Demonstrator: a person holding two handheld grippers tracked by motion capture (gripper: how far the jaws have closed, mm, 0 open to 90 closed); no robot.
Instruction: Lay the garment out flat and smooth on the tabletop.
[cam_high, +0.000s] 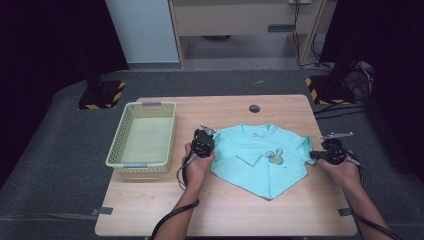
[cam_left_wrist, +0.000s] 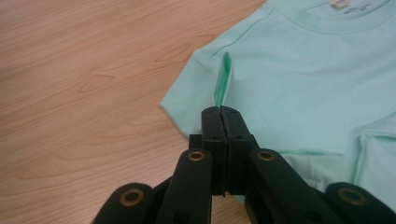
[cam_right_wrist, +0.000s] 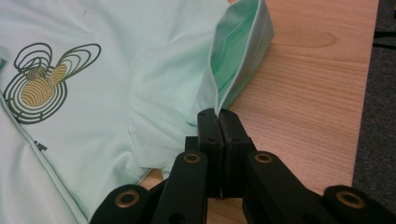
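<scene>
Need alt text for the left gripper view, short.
The left claw, jaws shut, pinches a raised fold of a mint-green T-shirt near its sleeve edge. The shirt lies on a light wooden table, its collar at the top of the picture.

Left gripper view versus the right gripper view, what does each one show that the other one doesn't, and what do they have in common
The left gripper view alone shows the shirt's collar with its neck label and a thin pinched ridge of fabric rising from the left gripper. The right gripper view alone shows the printed swirl design, a lifted sleeve hem and the table edge. Both show the mint-green T-shirt on the wooden table, with black jaws shut on cloth; the right gripper pinches near the sleeve.
</scene>
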